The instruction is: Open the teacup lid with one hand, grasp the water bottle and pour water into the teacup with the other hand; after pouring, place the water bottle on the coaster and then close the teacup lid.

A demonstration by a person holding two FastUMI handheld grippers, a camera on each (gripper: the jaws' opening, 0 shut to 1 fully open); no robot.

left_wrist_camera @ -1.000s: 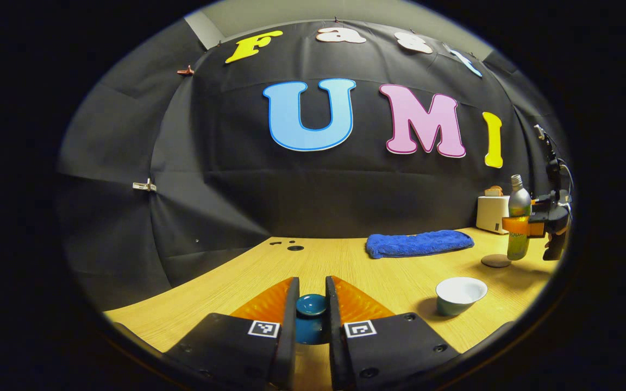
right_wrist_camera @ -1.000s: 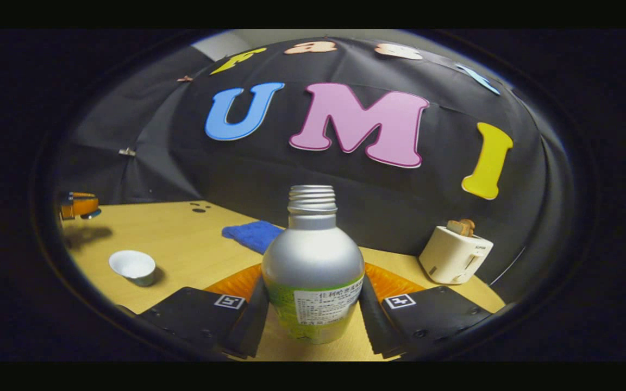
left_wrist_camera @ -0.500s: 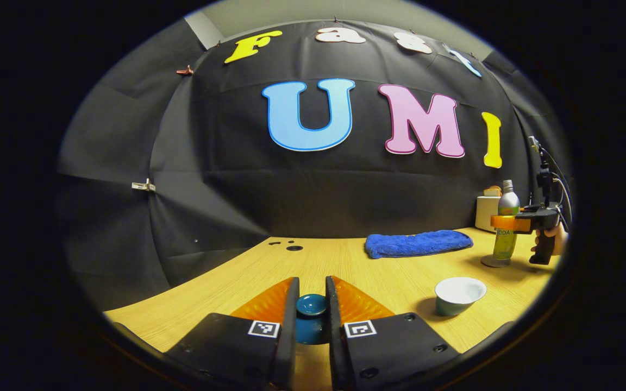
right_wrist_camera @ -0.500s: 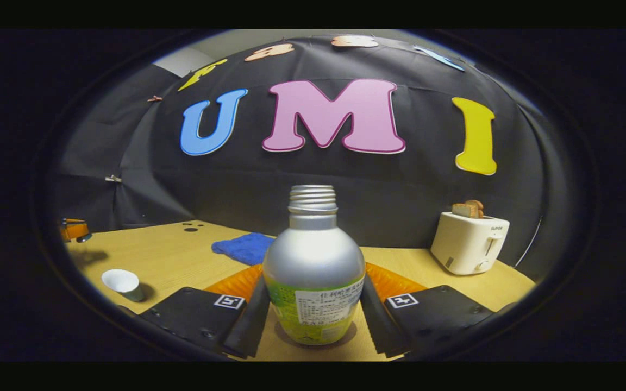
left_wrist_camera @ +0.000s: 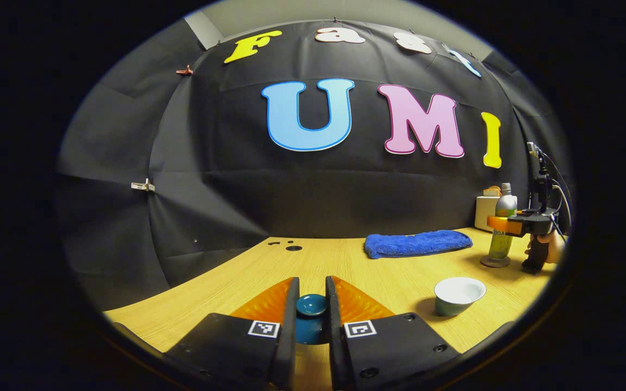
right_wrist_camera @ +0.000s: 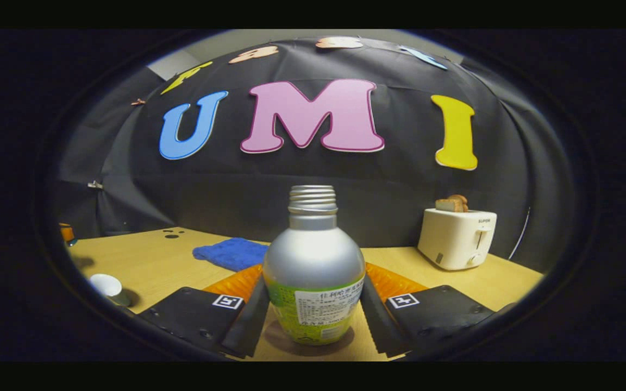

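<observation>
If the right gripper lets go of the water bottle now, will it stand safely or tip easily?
The water bottle looks tall and narrow, so a sideways knock could probably tip it. It stands upright on the coaster, likely steady. With no cap on, tipping would probably spill.

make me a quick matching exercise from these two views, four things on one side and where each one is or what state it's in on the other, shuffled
Things:
1. water bottle
2. teacup lid
3. teacup
4. toaster

Places or states:
A. open on the table, nothing covering it
B. at the back by the wall, bread sticking out of the top
C. between the fingers of the left hand-held gripper
D. upright on the coaster, between the fingers of the right hand-held gripper

Pairs: 1-D, 2-C, 3-A, 4-B
</observation>
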